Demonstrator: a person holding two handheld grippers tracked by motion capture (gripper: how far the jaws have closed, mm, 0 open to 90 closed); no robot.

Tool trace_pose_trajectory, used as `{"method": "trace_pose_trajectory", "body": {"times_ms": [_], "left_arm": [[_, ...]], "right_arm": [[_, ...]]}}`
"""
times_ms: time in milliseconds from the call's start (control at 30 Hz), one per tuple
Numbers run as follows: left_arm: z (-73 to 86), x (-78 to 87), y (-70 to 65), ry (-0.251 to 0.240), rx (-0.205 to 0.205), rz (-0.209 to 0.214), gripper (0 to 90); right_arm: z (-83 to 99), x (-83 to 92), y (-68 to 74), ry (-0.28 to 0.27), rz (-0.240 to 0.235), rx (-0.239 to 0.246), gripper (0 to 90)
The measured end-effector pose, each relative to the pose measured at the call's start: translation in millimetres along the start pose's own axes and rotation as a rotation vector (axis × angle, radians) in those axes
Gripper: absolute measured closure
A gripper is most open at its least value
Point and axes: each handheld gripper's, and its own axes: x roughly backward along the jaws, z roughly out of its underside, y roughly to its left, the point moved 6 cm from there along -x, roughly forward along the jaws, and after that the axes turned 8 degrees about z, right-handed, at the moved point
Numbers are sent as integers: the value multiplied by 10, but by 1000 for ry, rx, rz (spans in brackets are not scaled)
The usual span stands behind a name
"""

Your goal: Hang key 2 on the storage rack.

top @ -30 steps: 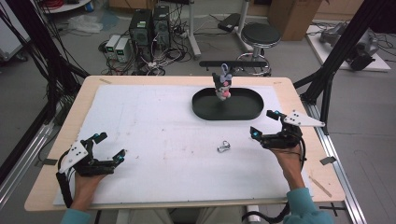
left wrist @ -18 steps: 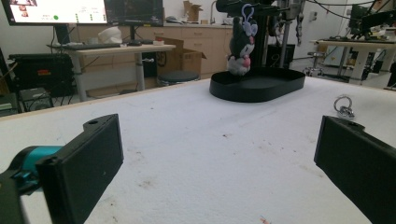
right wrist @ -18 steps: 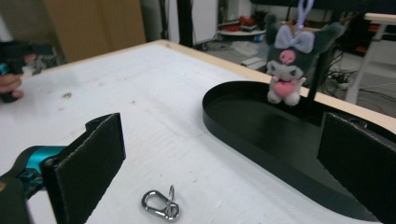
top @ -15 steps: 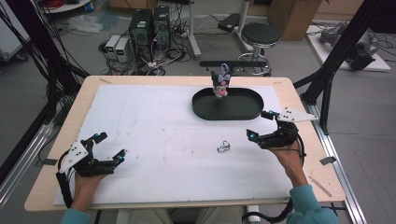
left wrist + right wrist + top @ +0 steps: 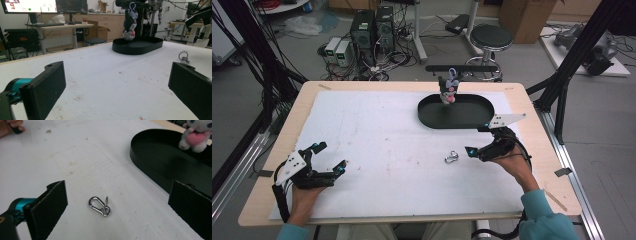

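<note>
A small silver carabiner clip with a ring (image 5: pixel 451 157) lies on the white table cover, just left of my right gripper (image 5: pixel 477 137). In the right gripper view the clip (image 5: pixel 100 205) lies flat between the wide-apart jaws of the right gripper (image 5: pixel 120 195), untouched. A black oval tray (image 5: pixel 423 114) stands at the back, with a dark plush toy (image 5: pixel 448 90) with a pink heart at its far rim. My left gripper (image 5: pixel 330 155) rests open and empty near the front left. The left gripper view looks past its own jaws (image 5: pixel 117 95) to the toy (image 5: pixel 129 23), tray (image 5: pixel 135 48) and clip (image 5: pixel 183 56).
The white cover (image 5: pixel 377 130) spreads wide between the two grippers. The tray (image 5: pixel 150 176) sits close on the right gripper's right side, with the toy (image 5: pixel 196 135) beyond. A black bar (image 5: pixel 462 68) stands behind the tray. Computers and cables lie on the floor past the far edge.
My right gripper has moved left and slightly nearer, closing in on the carabiner clip. The left gripper, the clip and the toy have stayed where they were.
</note>
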Motion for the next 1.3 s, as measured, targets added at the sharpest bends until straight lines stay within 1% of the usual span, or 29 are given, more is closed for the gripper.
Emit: {"method": "trace_pose_trajectory", "body": {"times_ms": [33,133,233,300,333,400,433,467,533,633,733,833,933,967,1100,1133,1233,1300], "left_arm": [[0,0,0,0,0,1,17],[0,0,-1,0,0,1,17],[0,0,-1,0,0,1,17],[0,0,-1,0,-1,1,17],[0,0,-1,0,-1,1,17],[0,-1,-2,0,-3,3,17],[0,-1,-3,0,-2,2,17],[0,-1,-3,0,-2,2,17],[0,-1,-3,0,-3,2,17],[0,0,-3,0,-2,3,17],[0,-1,-3,-1,-3,2,17],[0,0,-3,0,-2,3,17],[0,0,-3,1,-3,3,17],[0,0,-3,0,-2,3,17],[0,-1,-3,0,-4,2,18],[0,0,-3,1,-4,4,17],[1,1,-3,1,-1,3,17],[0,0,-3,1,-4,4,17]], "right_arm": [[4,-24,8,23,-9,2,50],[14,-84,27,70,-19,18,51],[26,-150,41,117,-29,22,54],[35,-185,45,137,-36,28,57],[44,-209,48,157,-36,33,58],[53,-239,58,180,-40,42,80],[56,-255,65,185,-48,40,102],[60,-267,69,190,-53,40,141],[68,-293,82,198,-62,46,153],[84,-326,94,216,-75,38,186],[99,-352,101,232,-96,43,263],[121,-383,101,254,-105,41,292],[143,-417,98,297,-101,44,311],[143,-433,101,306,-97,48,333],[143,-471,117,326,-105,45,401],[155,-489,114,337,-99,51,409],[180,-519,116,367,-93,47,443],[186,-532,122,374,-89,46,465]]}}
